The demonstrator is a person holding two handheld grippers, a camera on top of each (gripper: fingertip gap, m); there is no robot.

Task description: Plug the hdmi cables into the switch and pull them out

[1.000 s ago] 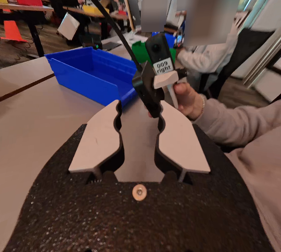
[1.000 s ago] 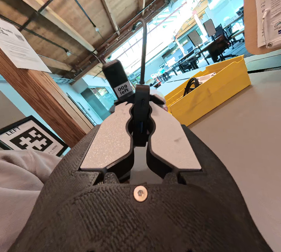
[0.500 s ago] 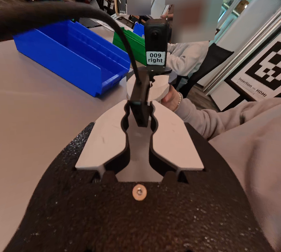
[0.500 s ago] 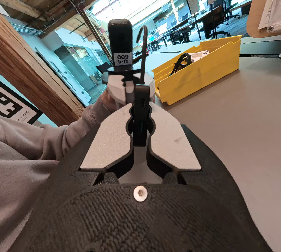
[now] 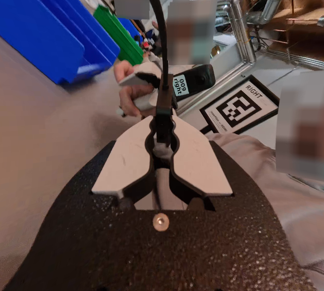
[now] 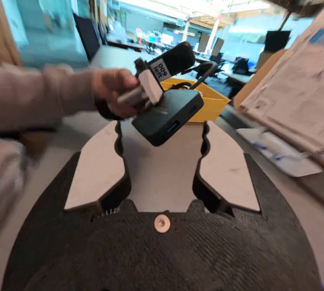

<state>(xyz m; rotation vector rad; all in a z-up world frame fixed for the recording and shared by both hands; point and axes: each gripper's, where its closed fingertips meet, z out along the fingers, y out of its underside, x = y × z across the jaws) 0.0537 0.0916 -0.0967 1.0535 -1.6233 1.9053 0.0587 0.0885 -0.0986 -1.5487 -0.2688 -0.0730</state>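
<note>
My left gripper point(image 5: 162, 119) is shut on the black switch point(image 5: 164, 107), seen edge-on between its tips and held above the table. The switch's black cable point(image 5: 163, 45) arcs up and to the left. The right gripper's camera housing point(image 5: 192, 80) shows tilted just behind the switch, with a hand on it. In the right wrist view my right gripper point(image 6: 161, 124) is open and empty. The switch point(image 6: 168, 115) hangs tilted just beyond its tips, clamped by the left gripper point(image 6: 149, 100), with a blue port facing me. No HDMI plug shows.
A blue bin point(image 5: 43, 28) and a green bin point(image 5: 119, 33) stand at the left. A yellow bin point(image 6: 210, 107) with coiled cables sits behind the switch. Stacked papers and cardboard point(image 6: 289, 89) lie at the right. A framed marker board point(image 5: 238, 107) leans by the table edge.
My right gripper has opened and let go of the switch. My left gripper has shut on it and now holds it. Both grippers have tilted and swung.
</note>
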